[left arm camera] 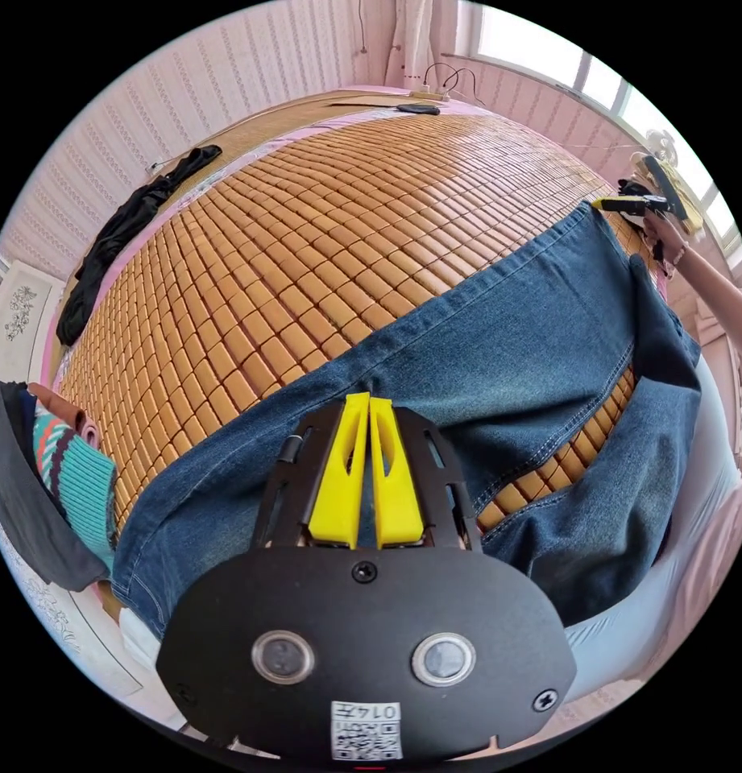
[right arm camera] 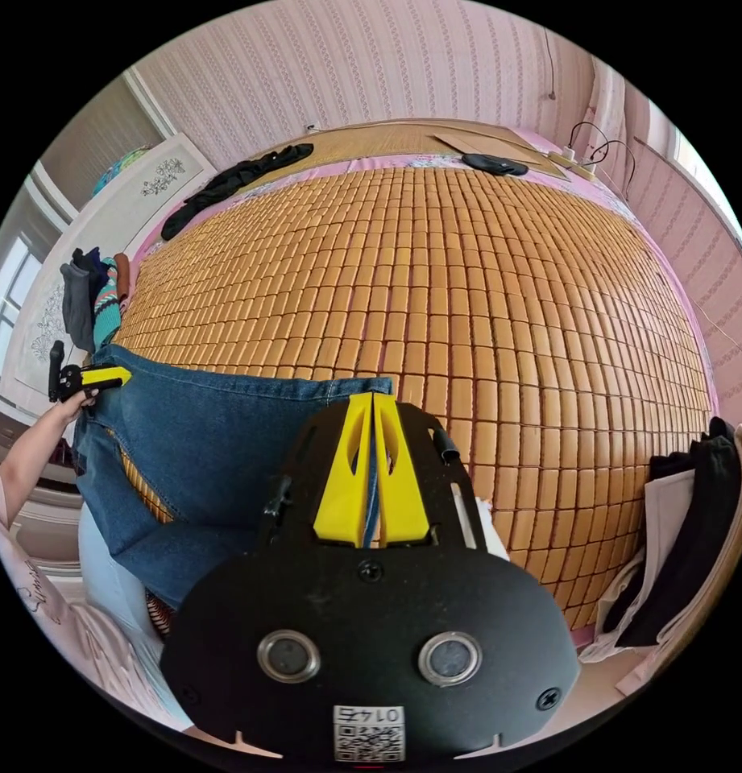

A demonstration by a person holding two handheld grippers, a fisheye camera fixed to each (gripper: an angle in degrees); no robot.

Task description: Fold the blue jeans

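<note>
While the blue jeans (left arm camera: 499,362) lie spread across the near edge of the bed's bamboo mat (left arm camera: 306,241), the left gripper (left arm camera: 369,403) has its two yellow jaws drawn together over the denim, with a sliver of blue cloth showing between them, so it is clenched on the jeans. In the left gripper view the fabric runs from the lower left up to the right, where the other gripper (left arm camera: 608,204), held in a hand (left arm camera: 665,233), meets the far corner of the garment. A gap between two denim parts lets the mat show through near the right side.

In the right gripper view the right gripper (right arm camera: 373,403) has its jaws likewise pressed together on the jeans' (right arm camera: 217,435) edge, blue cloth visible in the narrow slot between them. The denim stretches away to the left, where the left gripper (right arm camera: 117,373) and the hand (right arm camera: 72,403) holding it sit at the other end of the garment, the cloth drawn between the two.

Beyond the jeans the bamboo mat (right arm camera: 467,306) is bare. A dark garment (left arm camera: 121,233) lies along its far edge, and a small black item (right arm camera: 494,164) rests near cables at the headboard end. Stacked clothes (right arm camera: 693,523) sit beside the mat at the right of the right gripper view.
</note>
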